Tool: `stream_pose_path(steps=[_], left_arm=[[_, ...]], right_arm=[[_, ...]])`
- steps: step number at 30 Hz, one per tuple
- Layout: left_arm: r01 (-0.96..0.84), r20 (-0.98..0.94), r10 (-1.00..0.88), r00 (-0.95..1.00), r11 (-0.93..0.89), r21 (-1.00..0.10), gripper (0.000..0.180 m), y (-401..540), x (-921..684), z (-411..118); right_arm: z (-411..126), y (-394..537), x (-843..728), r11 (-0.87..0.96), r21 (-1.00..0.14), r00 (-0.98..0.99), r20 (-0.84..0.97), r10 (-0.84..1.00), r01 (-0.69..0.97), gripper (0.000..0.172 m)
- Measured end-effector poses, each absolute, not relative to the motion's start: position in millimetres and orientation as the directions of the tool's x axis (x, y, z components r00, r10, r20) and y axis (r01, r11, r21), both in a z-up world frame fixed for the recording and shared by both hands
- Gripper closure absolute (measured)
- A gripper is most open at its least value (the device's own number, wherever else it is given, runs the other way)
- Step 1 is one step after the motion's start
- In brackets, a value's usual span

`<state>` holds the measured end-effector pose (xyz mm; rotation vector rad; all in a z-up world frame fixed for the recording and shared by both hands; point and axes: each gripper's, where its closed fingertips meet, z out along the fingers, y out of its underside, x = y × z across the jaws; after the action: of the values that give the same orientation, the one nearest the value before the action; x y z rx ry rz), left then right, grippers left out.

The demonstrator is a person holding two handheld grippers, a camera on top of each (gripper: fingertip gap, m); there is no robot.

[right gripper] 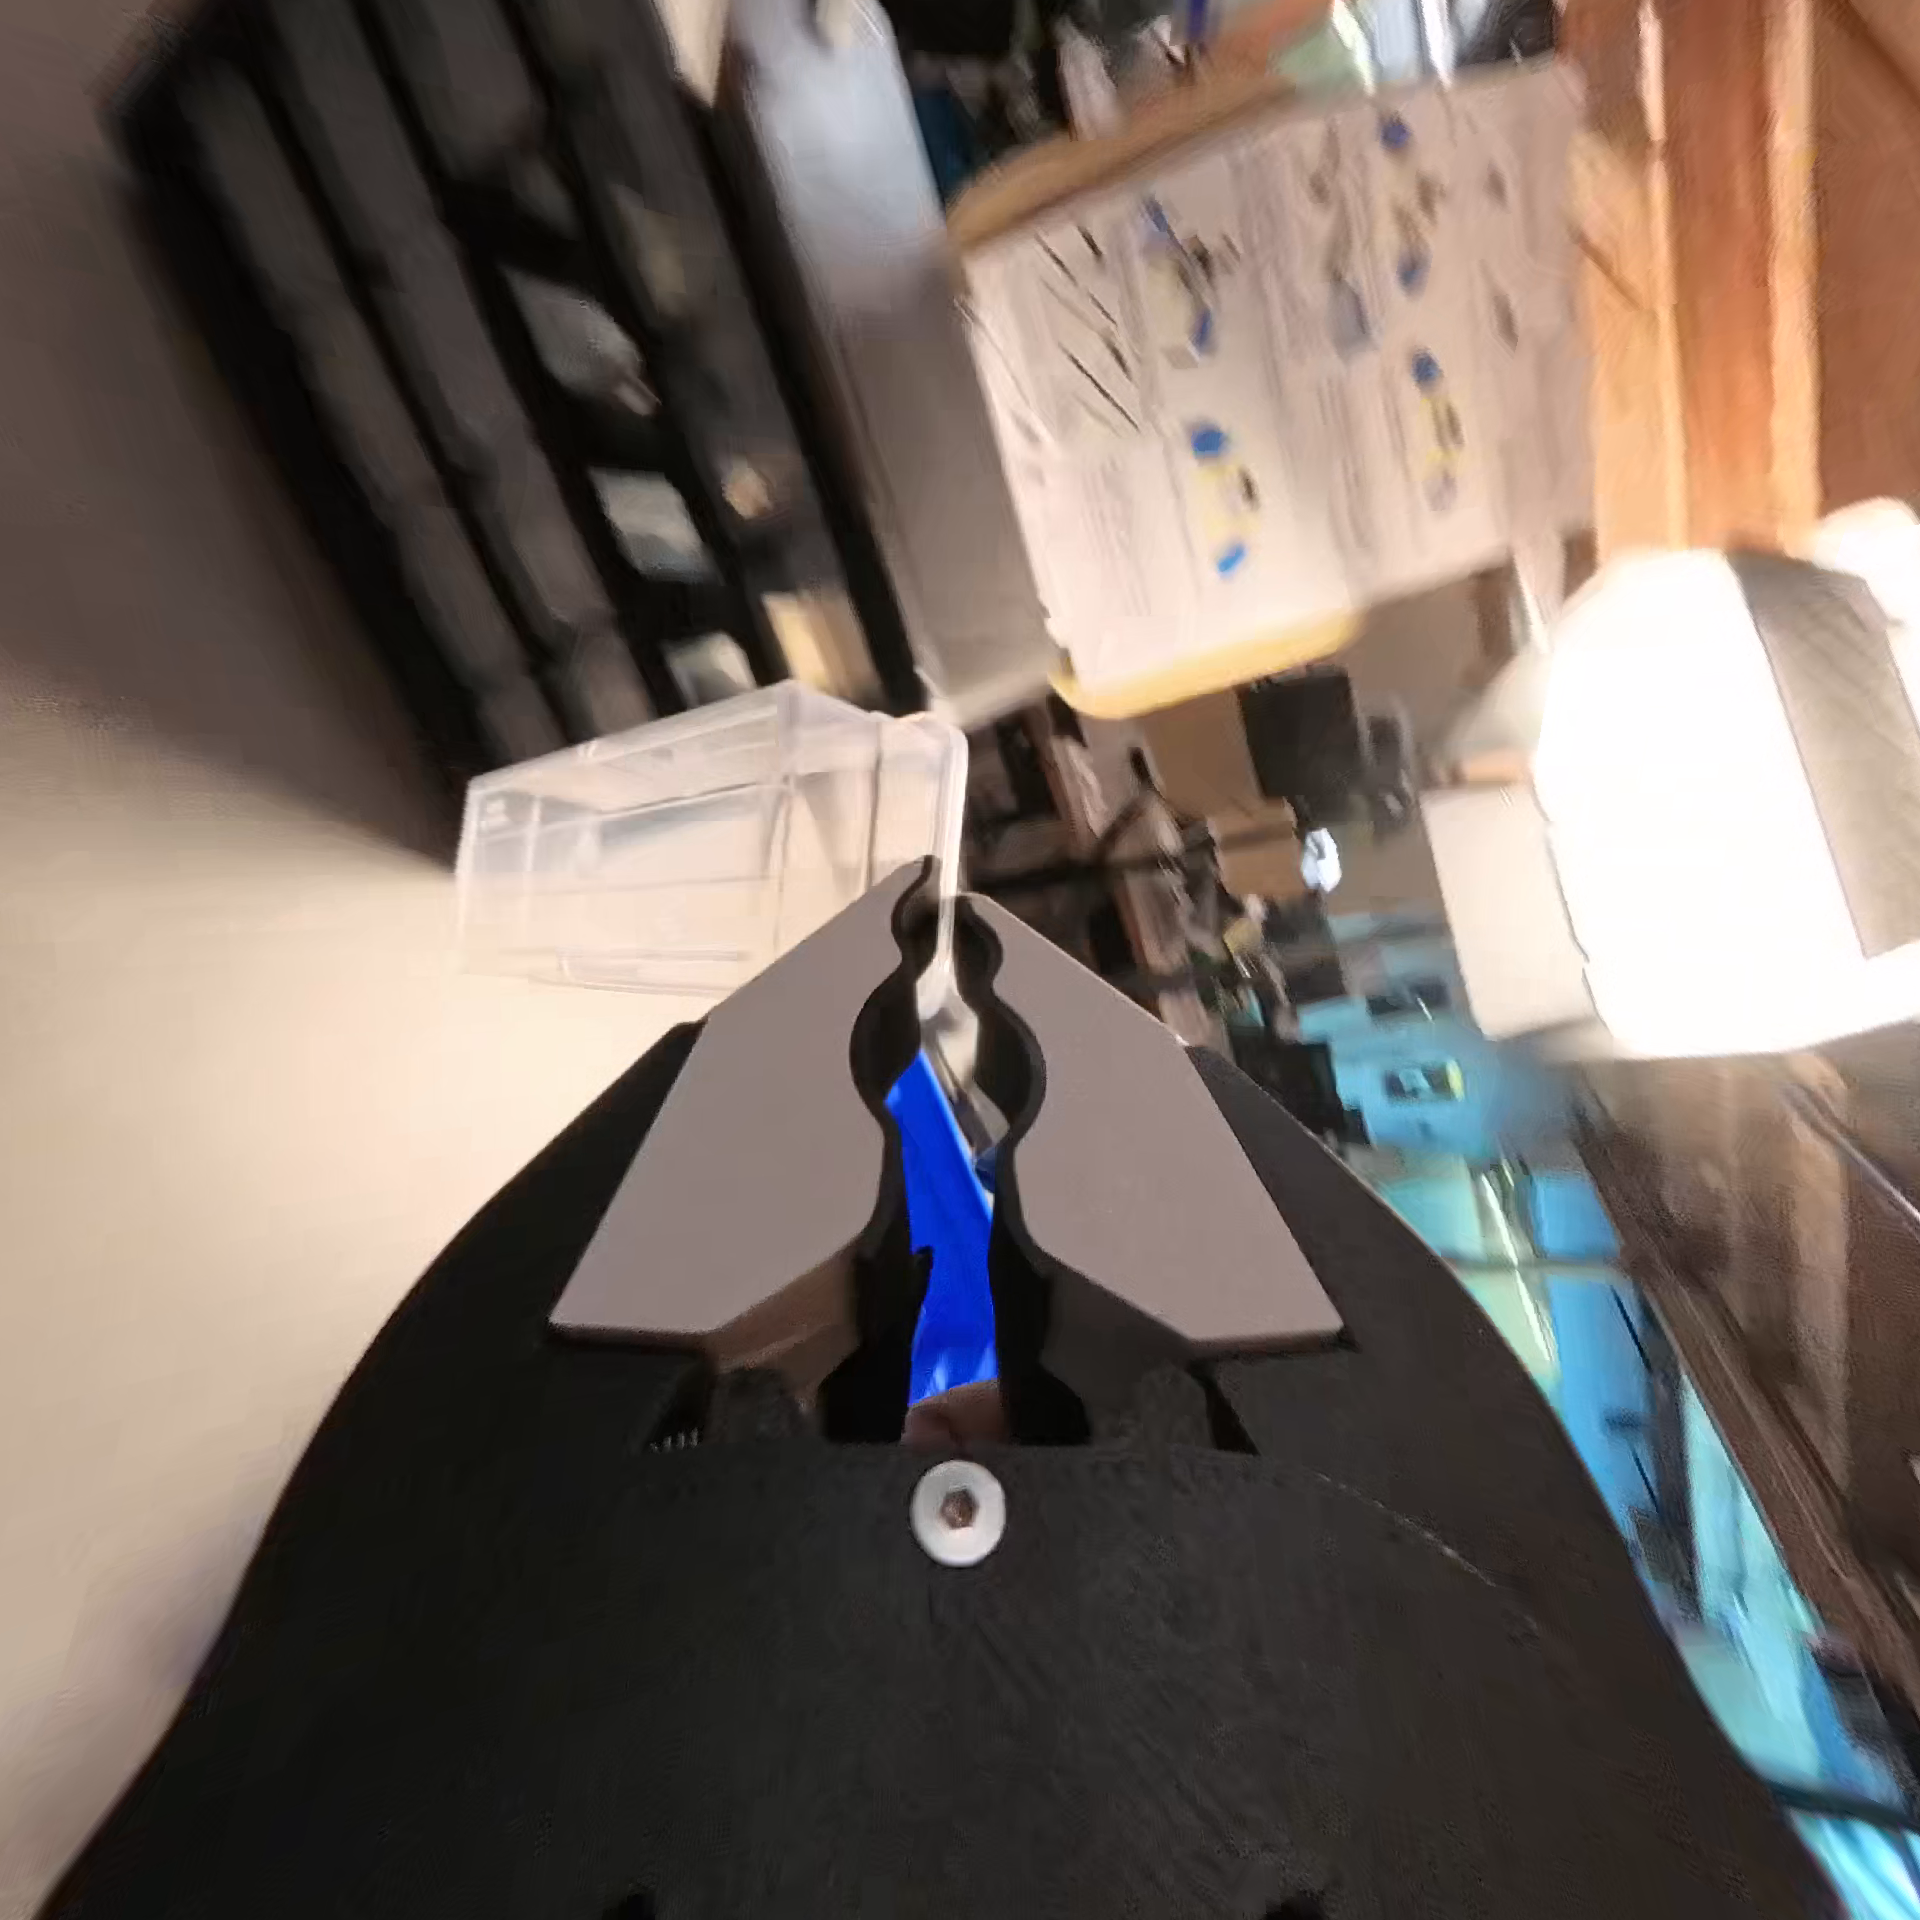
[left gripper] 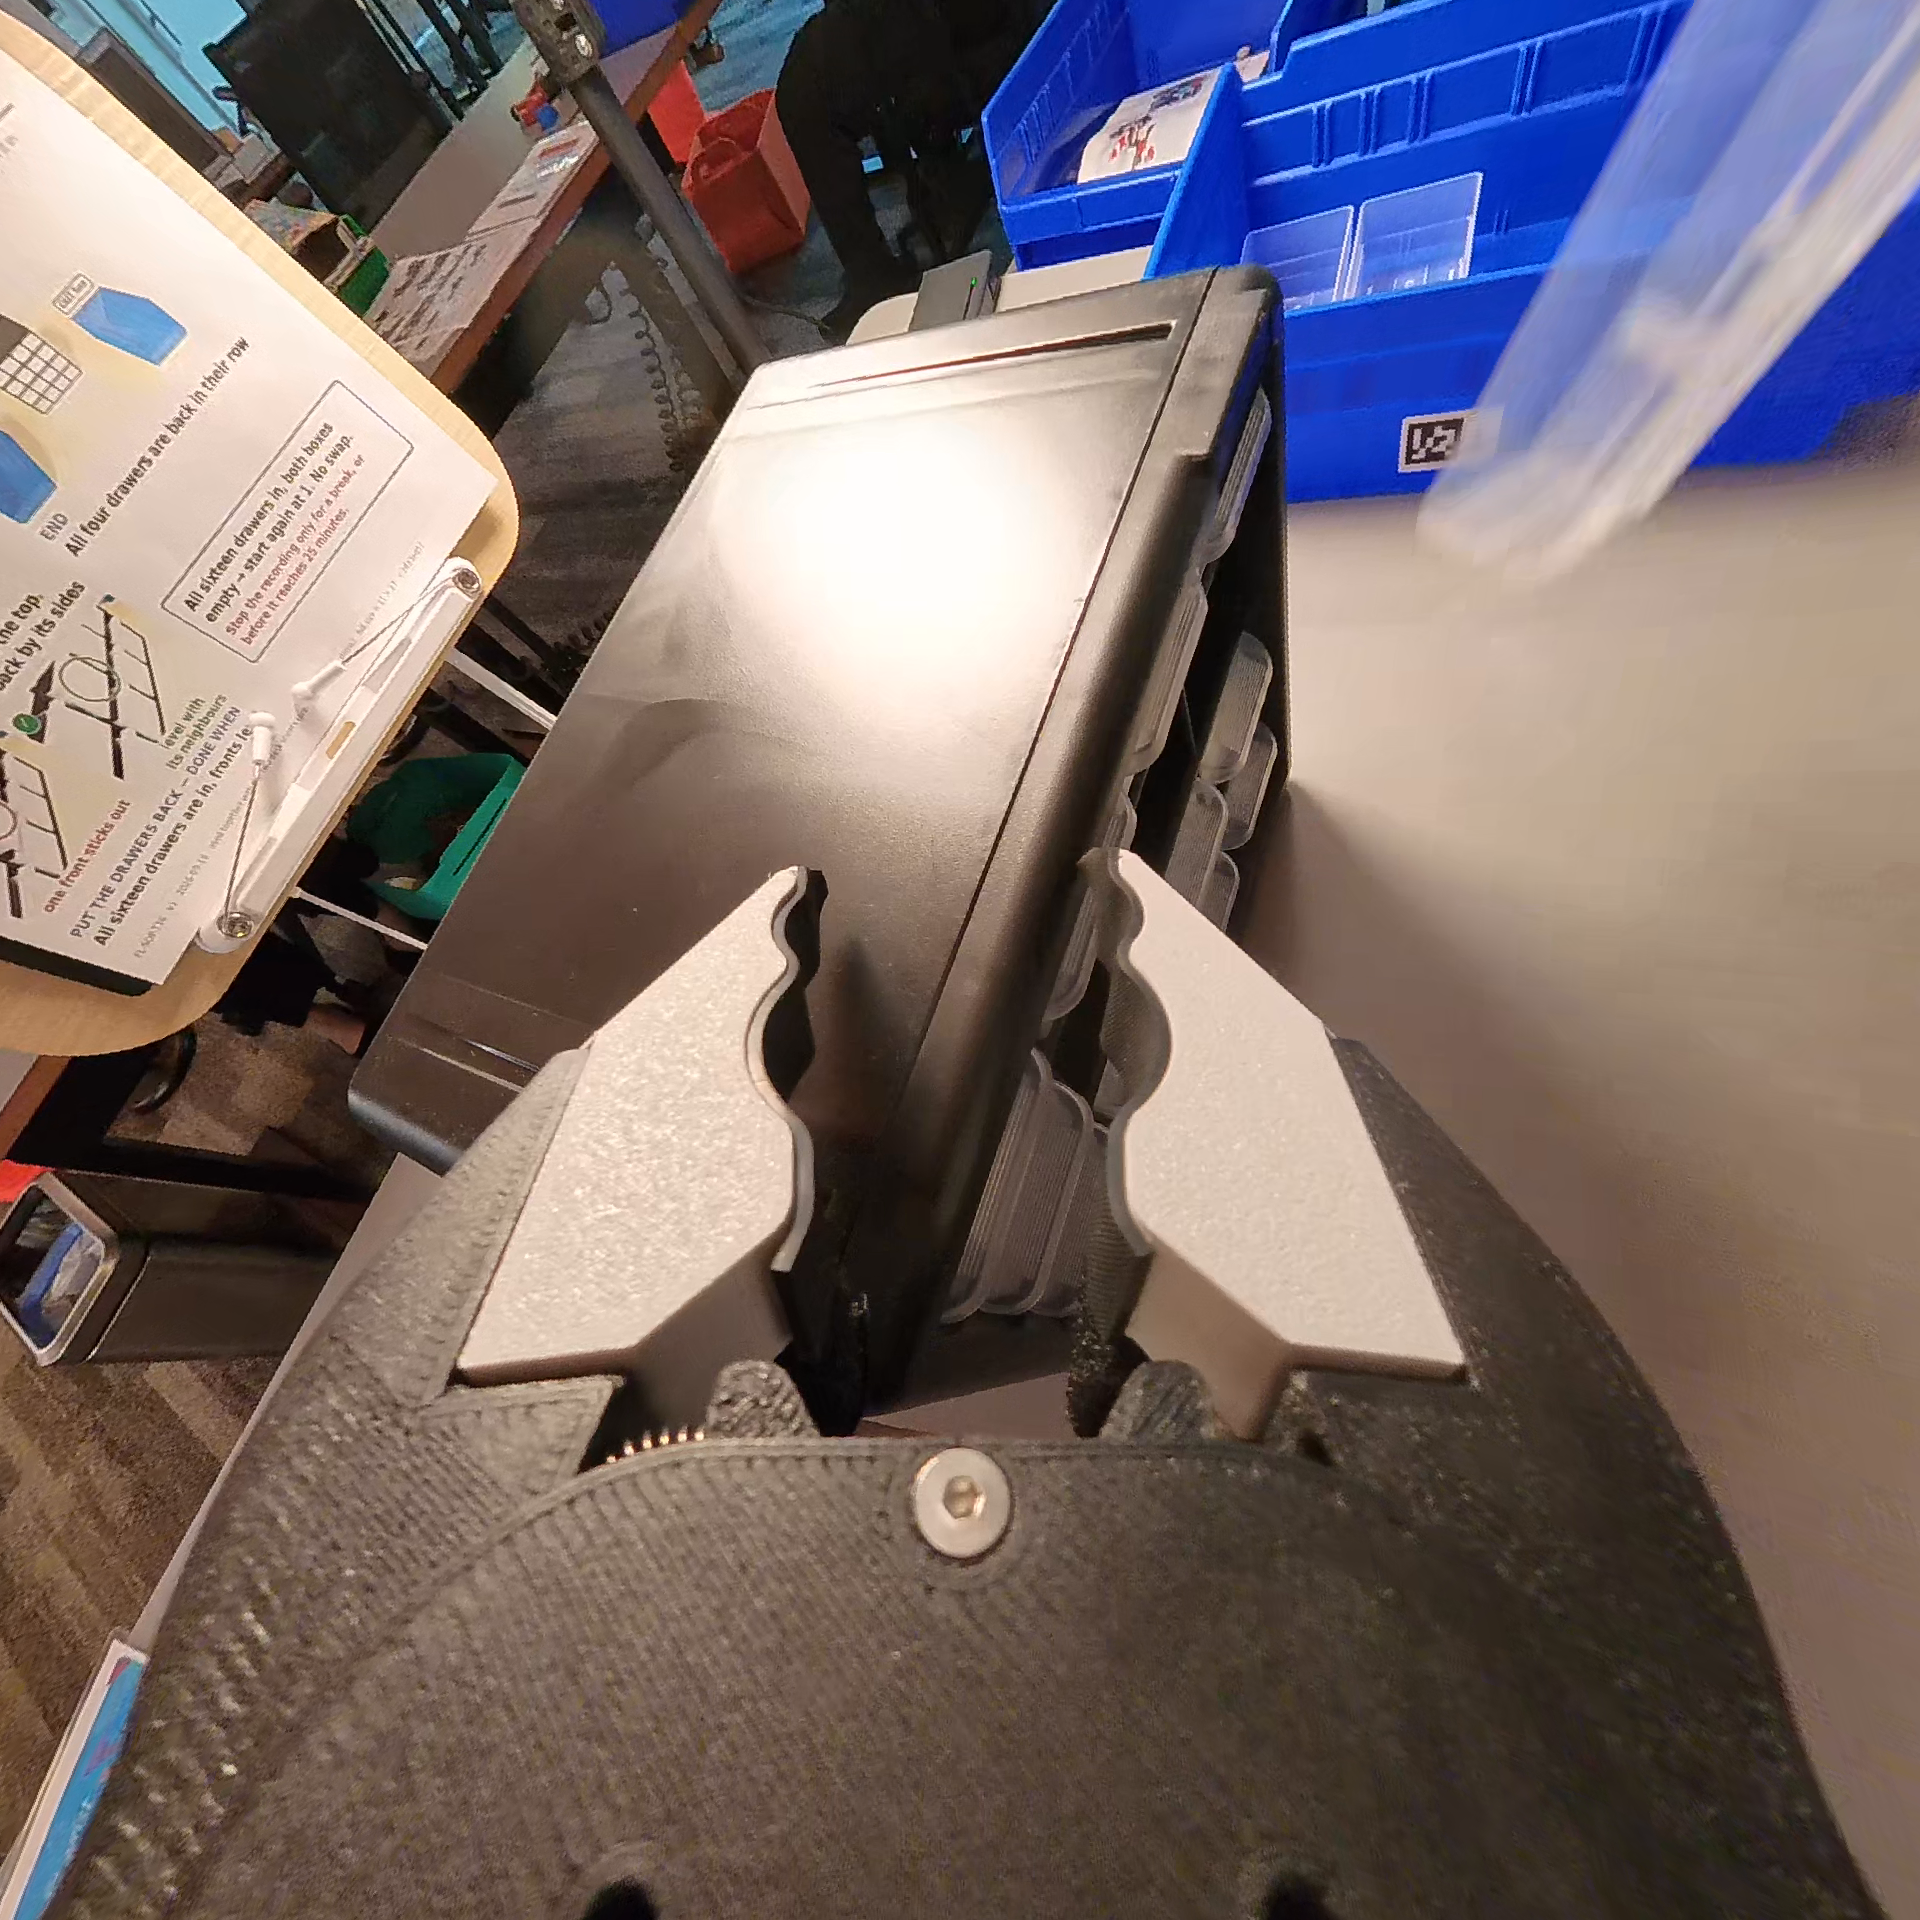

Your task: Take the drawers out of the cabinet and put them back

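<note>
On a beige table point(left gripper: 1558, 935), the left gripper point(left gripper: 961, 883) straddles the matte black cabinet's point(left gripper: 883, 623) top edge, fingers apart; only the right view shows the right gripper point(right gripper: 943, 894) clamping a clear ribbed drawer point(right gripper: 675, 842) aloft

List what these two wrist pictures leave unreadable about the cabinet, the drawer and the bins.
- Cabinet front, left wrist view: seen edge-on, so open slots cannot be counted.
- Cabinet, right wrist view: motion blur smears its slots.
- Clear drawer, left wrist view: a blurred streak cut by the edge.
- Blue bins, left wrist view: contents mostly hidden by their walls.
- Left gripper: contact with the cabinet unclear.
</note>
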<state>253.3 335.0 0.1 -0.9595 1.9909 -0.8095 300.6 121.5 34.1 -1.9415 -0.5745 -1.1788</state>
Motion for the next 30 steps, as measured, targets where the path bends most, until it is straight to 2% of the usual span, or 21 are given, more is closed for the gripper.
stream_pose_path(steps=[4,7,12,15,17,21,24,30], left_arm=[[-0.343,-0.359,-0.832,-0.422,0.514,-0.786,0.125,335,254,0],[-0.345,-0.363,-0.831,-0.421,0.517,-0.784,0.125,335,254,0],[-0.349,-0.37,-0.83,-0.418,0.522,-0.778,0.123,335,254,-1],[-0.35,-0.373,-0.829,-0.417,0.525,-0.776,0.123,335,254,-1],[-0.35,-0.372,-0.829,-0.418,0.525,-0.776,0.123,335,254,-1],[-0.346,-0.368,-0.829,-0.421,0.522,-0.779,0.124,335,254,-1],[-0.346,-0.37,-0.828,-0.421,0.524,-0.778,0.124,335,254,-1],[-0.347,-0.373,-0.827,-0.421,0.527,-0.776,0.124,335,254,-1]], right_arm=[[77,35,356,-0.736,-0.387,0.362,0.91,-0.205,0.556,0.17],[78,-16,389,-0.838,-0.342,0.289,0.929,-0.233,0.425,0.17],[18,-44,439,-0.947,-0.143,0.12,0.986,-0.112,0.287,0.169],[-19,-54,460,-0.978,0.025,0.006,1.0,0.027,0.208,0.169],[-45,-51,461,-0.976,0.061,0.022,0.997,0.067,0.209,0.168],[-79,-26,444,-0.953,-0.016,0.121,0.992,0.022,0.303,0.168],[-88,-15,434,-0.935,-0.134,0.235,0.97,-0.057,0.327,0.165],[-102,-11,421,-0.898,-0.319,0.477,0.867,-0.146,0.304,0.142]])
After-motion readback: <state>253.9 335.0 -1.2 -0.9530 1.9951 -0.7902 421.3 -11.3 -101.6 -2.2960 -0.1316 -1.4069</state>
